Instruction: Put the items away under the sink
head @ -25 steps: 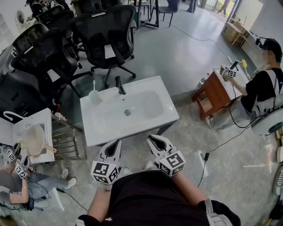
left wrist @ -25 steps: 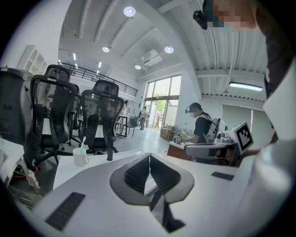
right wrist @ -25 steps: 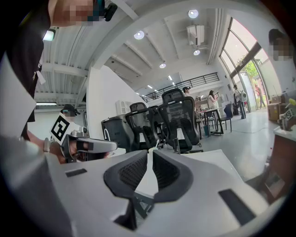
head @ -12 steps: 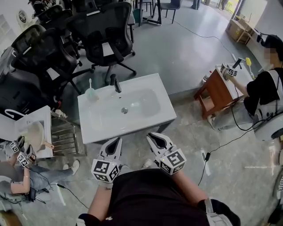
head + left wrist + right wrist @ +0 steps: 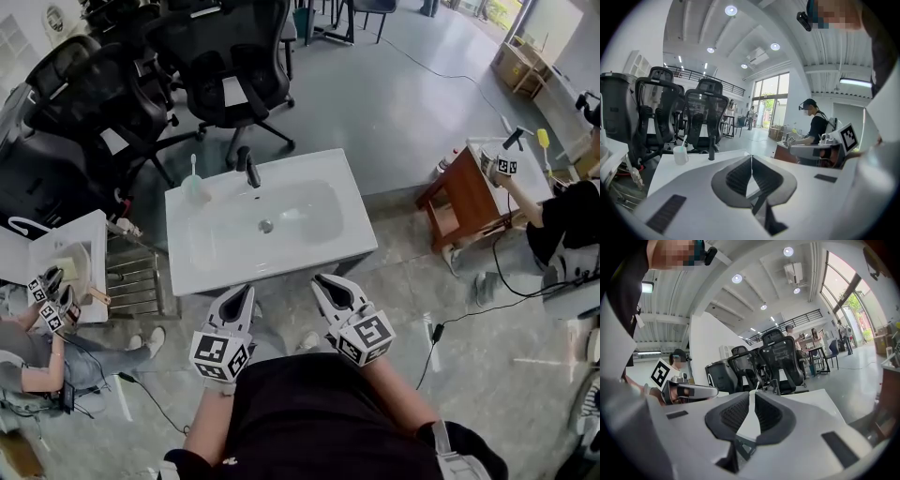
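A white sink (image 5: 216, 272) with a black faucet (image 5: 247, 169) stands on the floor in front of me. Behind the basin, at its left, stands a pale cup holding a toothbrush (image 5: 195, 190). My left gripper (image 5: 244, 292) hovers at the sink's front edge, shut with nothing between its jaws. My right gripper (image 5: 322, 281) hangs beside it at the same edge, also shut and empty. In the left gripper view the closed jaws (image 5: 751, 161) point over the sink top toward the cup (image 5: 680, 154) and faucet (image 5: 711, 151). The right gripper (image 5: 751, 398) looks across the sink, with the left gripper (image 5: 689, 391) beside it.
Black office chairs (image 5: 225, 66) crowd the floor behind the sink. A wire rack (image 5: 133, 281) and a white stand (image 5: 84, 239) are at the left, where a seated person holds grippers (image 5: 49, 300). At the right are a wooden stool (image 5: 464, 192), another person and a floor cable (image 5: 487, 295).
Both grippers have edged a little forward toward the sink's front edge, jaws still shut. The head view has shifted slightly; the people at the sides have moved.
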The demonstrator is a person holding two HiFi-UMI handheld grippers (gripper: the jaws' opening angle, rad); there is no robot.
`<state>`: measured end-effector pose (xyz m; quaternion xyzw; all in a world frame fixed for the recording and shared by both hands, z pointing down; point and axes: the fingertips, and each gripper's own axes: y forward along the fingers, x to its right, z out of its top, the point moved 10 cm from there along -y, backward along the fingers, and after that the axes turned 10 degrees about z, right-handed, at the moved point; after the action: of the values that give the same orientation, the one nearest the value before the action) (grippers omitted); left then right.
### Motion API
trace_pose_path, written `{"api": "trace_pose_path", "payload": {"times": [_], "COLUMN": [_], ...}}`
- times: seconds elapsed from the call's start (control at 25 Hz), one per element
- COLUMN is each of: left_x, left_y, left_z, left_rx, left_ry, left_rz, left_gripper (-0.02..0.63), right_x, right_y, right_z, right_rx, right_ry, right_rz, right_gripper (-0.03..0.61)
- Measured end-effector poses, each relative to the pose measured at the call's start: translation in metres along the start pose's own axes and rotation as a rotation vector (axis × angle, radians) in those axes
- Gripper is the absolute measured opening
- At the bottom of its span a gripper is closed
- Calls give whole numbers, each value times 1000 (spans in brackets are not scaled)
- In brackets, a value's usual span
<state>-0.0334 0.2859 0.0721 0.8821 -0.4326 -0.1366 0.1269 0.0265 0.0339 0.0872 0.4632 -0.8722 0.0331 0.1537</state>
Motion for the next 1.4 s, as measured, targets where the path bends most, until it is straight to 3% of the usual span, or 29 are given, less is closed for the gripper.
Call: {"api": "trace_pose_path", "payload": {"times": [0.52,1.0,1.4], "left_x": [-86,-182,-245], "left_y": [49,113,151], "left_z": [20,39,32], "left_rx": [-13,-44,-86], "left_ry": [-27,-29,-32], "left_rz": [-5,-56,-126], "left_gripper": [23,23,23], "right_x": [23,40,38], "right_y": [86,184,245], "right_z": [14,36,41], "right_rx": [-41,-48,-89], "right_ry": [11,17,36], "right_rz": [-47,-103,-139], "right_gripper": [54,54,54]}}
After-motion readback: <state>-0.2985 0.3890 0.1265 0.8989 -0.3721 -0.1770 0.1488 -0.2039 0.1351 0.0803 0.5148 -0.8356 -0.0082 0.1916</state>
